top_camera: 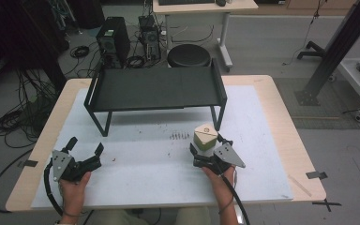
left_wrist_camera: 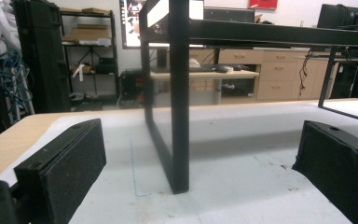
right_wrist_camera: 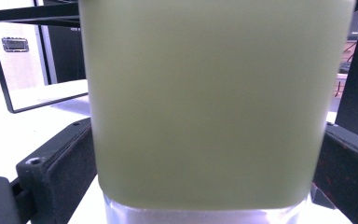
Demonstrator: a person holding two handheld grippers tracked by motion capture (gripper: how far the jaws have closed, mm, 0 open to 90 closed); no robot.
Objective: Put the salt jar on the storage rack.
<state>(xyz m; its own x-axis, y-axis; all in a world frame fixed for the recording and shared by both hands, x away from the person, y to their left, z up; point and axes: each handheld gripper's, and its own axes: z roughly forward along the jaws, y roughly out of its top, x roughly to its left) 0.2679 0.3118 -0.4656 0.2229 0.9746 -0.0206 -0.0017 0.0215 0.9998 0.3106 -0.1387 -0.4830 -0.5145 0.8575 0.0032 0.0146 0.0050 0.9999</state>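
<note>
The right claw (top_camera: 209, 149) is clamped on a pale green container (top_camera: 205, 136) that stands upright on the white sheet (top_camera: 140, 185) covering the bench (top_camera: 288, 140). Seen from the high view, the container has a rounded-square body in a soft, milky green and a cream-coloured lid with a small dark mark at its centre; the lid looks slightly wider than the body. It sits right of the bench's middle, just in front of the right front leg of the black rack (top_camera: 154, 89), near it but apart.

In the right gripper view the container (right_wrist_camera: 205, 102) stands very close to the camera: its wall is smooth, matte and faintly translucent, without label or print, and a clear, glassy band runs along its base where it meets the sheet. Its vertical edges are rounded. The two black jaws press against its left and right sides low down, one on each flank.

The left claw (top_camera: 85, 146) rests at the left of the bench, held in the person's left hand (top_camera: 75, 185), well apart from the container. Its jaws stand wide apart with nothing between them. In the left gripper view their foam-faced fingers (left_wrist_camera: 70, 163) frame a black leg of the rack (left_wrist_camera: 179, 93), which stands on the sheet farther ahead of them.

A short row of small dark specks (top_camera: 179, 136) lies on the sheet just left of the container.
</note>
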